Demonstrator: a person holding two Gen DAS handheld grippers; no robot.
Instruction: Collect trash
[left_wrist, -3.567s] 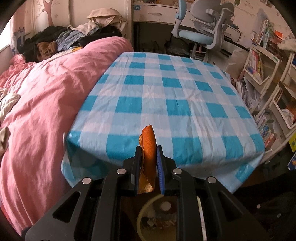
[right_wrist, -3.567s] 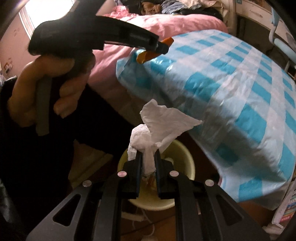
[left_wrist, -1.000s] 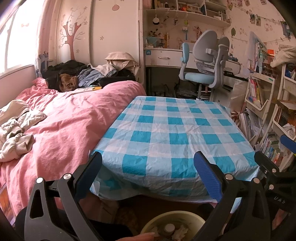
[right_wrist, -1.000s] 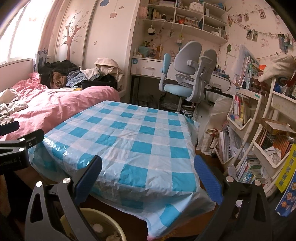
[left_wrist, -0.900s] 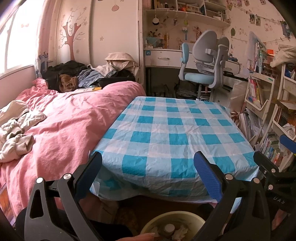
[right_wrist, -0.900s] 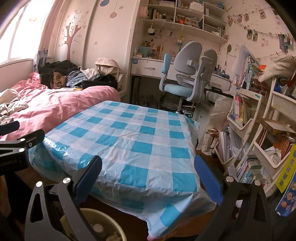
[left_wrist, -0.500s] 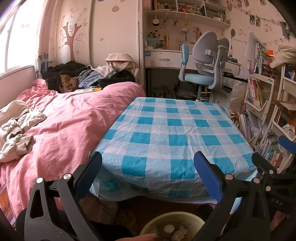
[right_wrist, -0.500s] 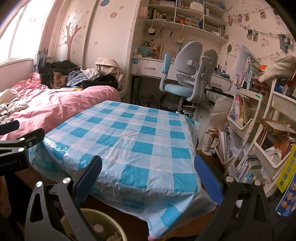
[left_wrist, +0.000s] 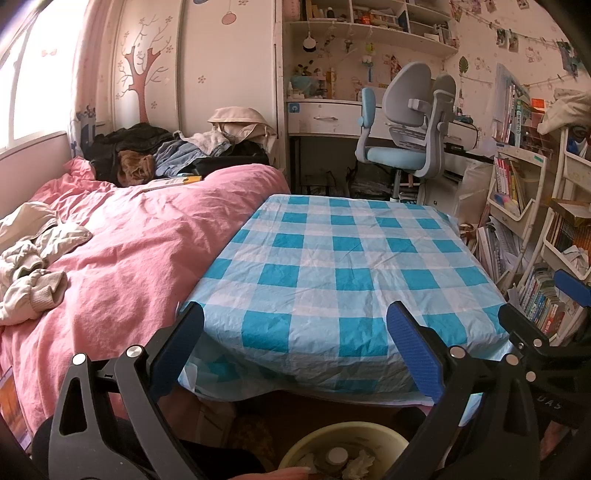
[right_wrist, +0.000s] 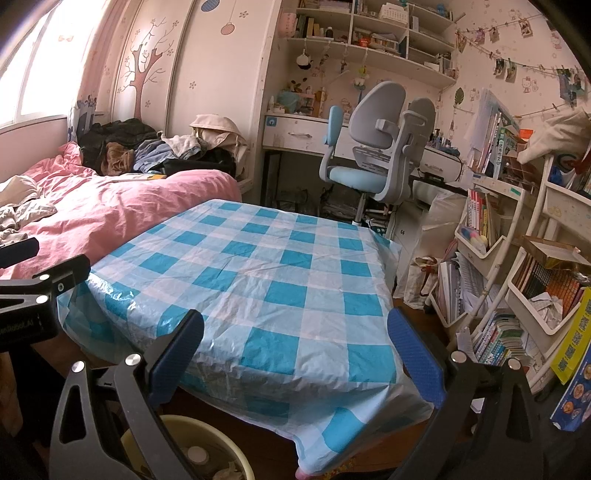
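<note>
My left gripper (left_wrist: 295, 354) is wide open and empty, held level before the near edge of the table with the blue checked cloth (left_wrist: 343, 266). My right gripper (right_wrist: 295, 358) is also wide open and empty, to the right of the left one, facing the same table (right_wrist: 273, 273). A pale yellow bin (left_wrist: 343, 454) stands on the floor below both grippers, with white tissue and other trash inside; it also shows in the right wrist view (right_wrist: 192, 450). No trash shows on the tablecloth.
A bed with a pink duvet (left_wrist: 122, 236) and clothes lies left of the table. A grey and blue desk chair (left_wrist: 406, 140) and a desk stand behind it. White racks of books (right_wrist: 509, 280) crowd the right side.
3.6 s ago the left gripper held an orange peel and the right a white tissue over the bin. Both are now let go and the jaws stand open. Over the last second nothing moved.
</note>
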